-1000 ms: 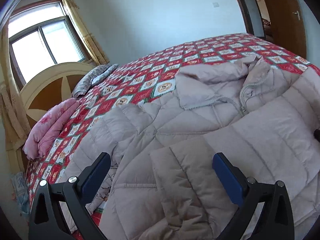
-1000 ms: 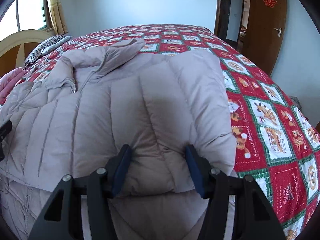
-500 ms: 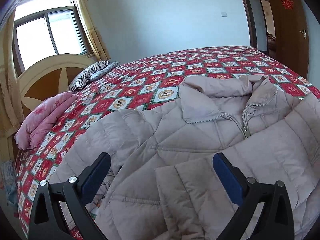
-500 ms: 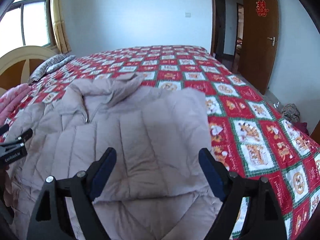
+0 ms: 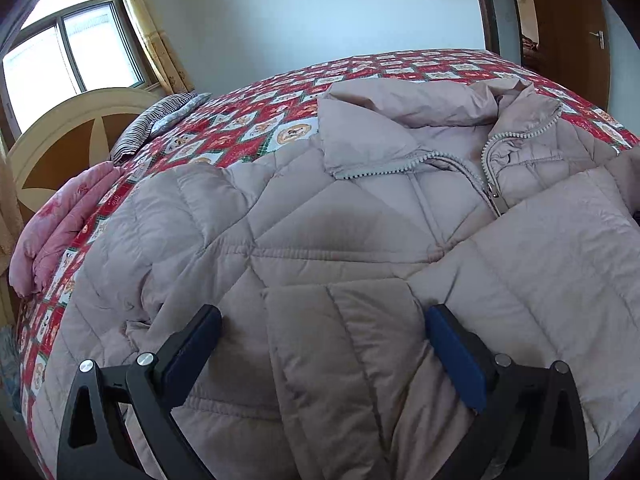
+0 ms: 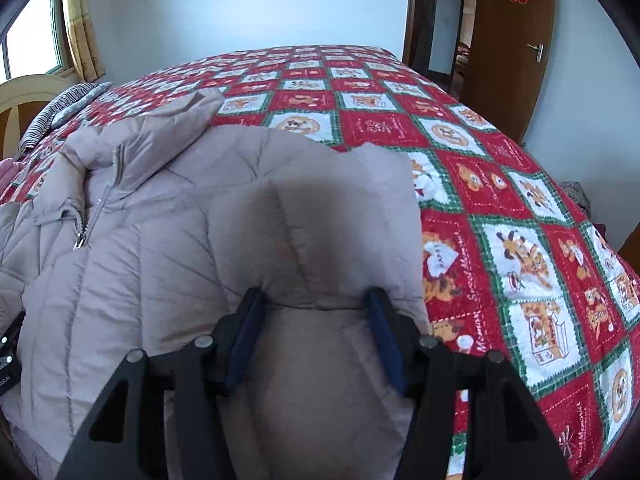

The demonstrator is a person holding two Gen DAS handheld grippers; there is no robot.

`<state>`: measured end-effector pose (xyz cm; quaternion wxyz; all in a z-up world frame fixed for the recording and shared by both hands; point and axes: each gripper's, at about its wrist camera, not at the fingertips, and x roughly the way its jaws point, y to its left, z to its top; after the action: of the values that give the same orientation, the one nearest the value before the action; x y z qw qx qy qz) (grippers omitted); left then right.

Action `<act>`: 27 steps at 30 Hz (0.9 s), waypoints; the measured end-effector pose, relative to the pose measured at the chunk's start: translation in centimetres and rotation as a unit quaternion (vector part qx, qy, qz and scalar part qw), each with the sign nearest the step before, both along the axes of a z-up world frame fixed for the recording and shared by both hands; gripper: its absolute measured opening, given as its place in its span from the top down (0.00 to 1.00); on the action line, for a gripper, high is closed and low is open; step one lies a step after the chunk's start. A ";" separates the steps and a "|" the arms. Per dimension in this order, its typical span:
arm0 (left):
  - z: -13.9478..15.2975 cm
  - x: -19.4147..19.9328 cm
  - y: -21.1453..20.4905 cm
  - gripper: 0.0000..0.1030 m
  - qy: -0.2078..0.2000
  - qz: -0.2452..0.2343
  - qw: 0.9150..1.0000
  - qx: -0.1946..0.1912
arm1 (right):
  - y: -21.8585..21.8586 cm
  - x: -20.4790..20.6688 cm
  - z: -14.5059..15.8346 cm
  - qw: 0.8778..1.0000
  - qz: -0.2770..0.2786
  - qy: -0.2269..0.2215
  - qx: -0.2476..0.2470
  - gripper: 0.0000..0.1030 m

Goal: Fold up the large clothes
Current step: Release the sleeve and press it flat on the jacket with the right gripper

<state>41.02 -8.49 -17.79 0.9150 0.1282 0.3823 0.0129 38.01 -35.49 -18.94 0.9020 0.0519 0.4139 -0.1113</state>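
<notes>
Beige jacket [image 5: 360, 232]: quilted puffer, lies front-up over the near edge of the bed [image 6: 500, 208], collar toward the far edge, zip part open at the neck.
Left sleeve [image 5: 336, 344]: folded in across the chest, cuff end between the left fingers.
Right sleeve [image 6: 320, 216]: folded in over the right side of the body, outer fold just beside bare quilt.
Left gripper [image 5: 322, 344]: wide apart, holding nothing; sleeve cloth lies between the pads, no pinch seen.
Right gripper [image 6: 316, 320]: fingers drawn in around a puffy fold of the right sleeve, both pads pressing the fabric.
Change, right: half a second ago its fingers were spread wide above the jacket; now narrowed onto the sleeve and lower, closer to the cloth.
Change, left: gap same as before; camera sits nearer and lower, jacket fills more of the view.
Change, jacket: body and collar lie as before.
Bed cover: red, white and green cartoon patchwork, bare toward the far and right edges.
Pink blanket [image 5: 56, 232]: bunched at the left edge by the headboard [image 5: 72, 136].
Striped pillow [image 5: 160, 120]: at the head end, beyond the blanket.
Door [image 6: 508, 48]: brown, open, past the far right corner.
</notes>
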 end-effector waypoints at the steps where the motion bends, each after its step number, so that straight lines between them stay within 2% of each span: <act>1: -0.1 0.1 0.1 0.01 0.002 0.000 1.000 -0.004 | -0.1 0.0 -0.2 1.000 -0.002 -0.001 0.002 0.44; 6: -0.2 0.1 0.2 0.01 0.003 0.002 1.000 -0.014 | 0.2 0.2 -0.1 1.000 -0.001 0.005 -0.008 0.43; 8: -0.3 0.2 0.3 0.01 0.004 0.003 1.000 -0.018 | 0.6 -0.3 1.0 1.000 -0.001 0.010 -0.022 0.42; 10: -0.3 0.2 0.4 0.01 0.005 0.003 1.000 -0.022 | 1.3 -1.5 2.9 1.000 0.003 -0.013 -0.017 0.41; 13: -0.3 0.2 0.4 0.01 0.004 0.003 1.000 -0.021 | 3.4 -3.2 5.0 0.999 0.026 -0.041 -0.005 0.19; 15: -0.3 0.2 0.4 0.01 0.004 0.003 1.000 -0.022 | 5.4 -3.9 5.5 0.997 0.052 -0.052 -0.009 0.18; 19: -0.3 0.2 0.4 0.01 0.005 0.003 1.000 -0.023 | 8.2 -3.3 3.8 0.996 0.083 -0.032 -0.004 0.18; 23: -0.3 0.2 0.5 0.01 0.006 0.002 1.000 -0.025 | 8.6 -2.6 1.0 0.997 0.081 -0.004 -0.002 0.18; 27: -0.2 0.2 0.6 0.01 0.006 0.002 1.000 -0.026 | 8.7 -2.5 0.0 0.997 0.076 0.006 0.000 0.18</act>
<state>41.19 -7.90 -18.03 0.9158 0.1035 0.3880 0.0038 35.53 -26.81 -18.90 0.9053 0.0192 0.4222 -0.0429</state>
